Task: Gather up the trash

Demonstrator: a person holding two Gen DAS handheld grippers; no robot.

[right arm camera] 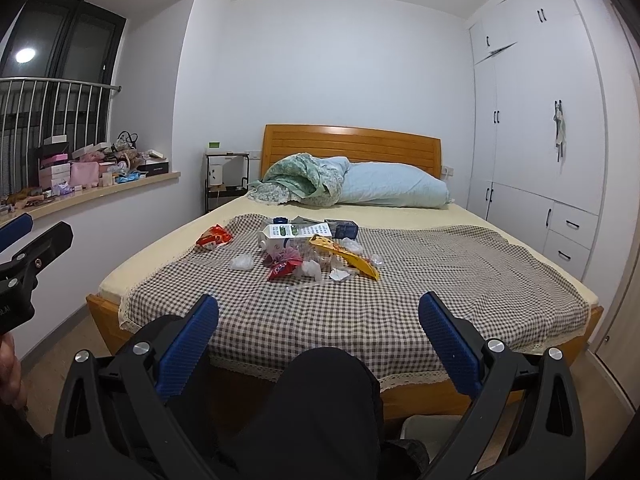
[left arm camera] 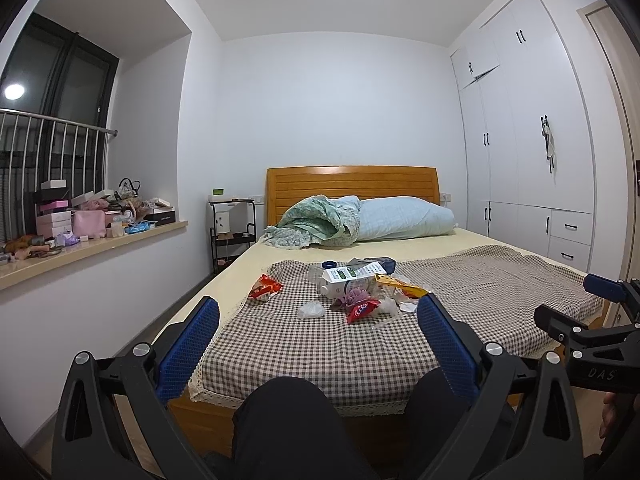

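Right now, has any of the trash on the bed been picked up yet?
Nothing looks collected yet. Both tools, the left tool and right tool, are open and empty, held back from the bed. All the trash lies on the checked cloth: the milk carton, the yellow wrapper, two red packets, and a crumpled tissue. So everything is left.

The cloth (right arm camera: 360,300) was brown-and-white checked; the sheet (right arm camera: 400,210) pale yellow; the headboard (right arm camera: 352,144) orange wood; the wardrobe (right arm camera: 540,120) white.
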